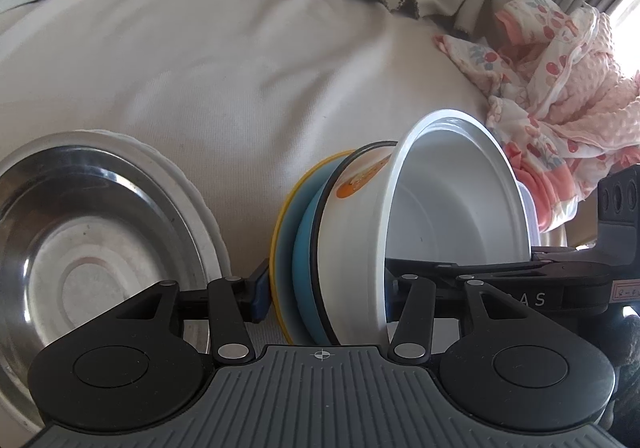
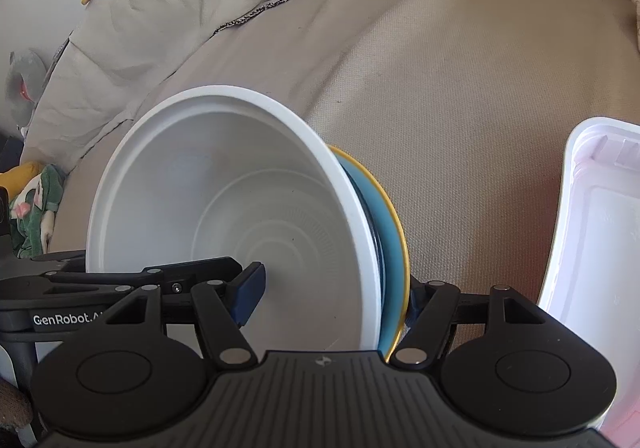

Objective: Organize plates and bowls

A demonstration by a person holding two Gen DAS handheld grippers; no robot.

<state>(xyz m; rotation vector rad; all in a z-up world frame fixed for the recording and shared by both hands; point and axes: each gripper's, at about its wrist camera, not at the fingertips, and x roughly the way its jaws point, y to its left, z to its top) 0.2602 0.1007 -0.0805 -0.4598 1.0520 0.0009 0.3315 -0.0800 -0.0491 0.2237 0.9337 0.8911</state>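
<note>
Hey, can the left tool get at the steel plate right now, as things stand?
Probably not yet. The left tool is clamped on the tilted bowl stack, shared with the right tool. The steel plate lies uncovered just beside it, so once freed the way looks open.

A: The left claw [image 1: 324,296]?
B: Black linkage arms, silver rivets, grey ribbed base; blue pads.
A: The right claw [image 2: 334,296]?
B: Alike; white "GenRobot" lettering on the black neighbouring body.

Both wrist views close, angled down; share tilted bowl stack [image 1: 400,232] from opposite sides.
</note>
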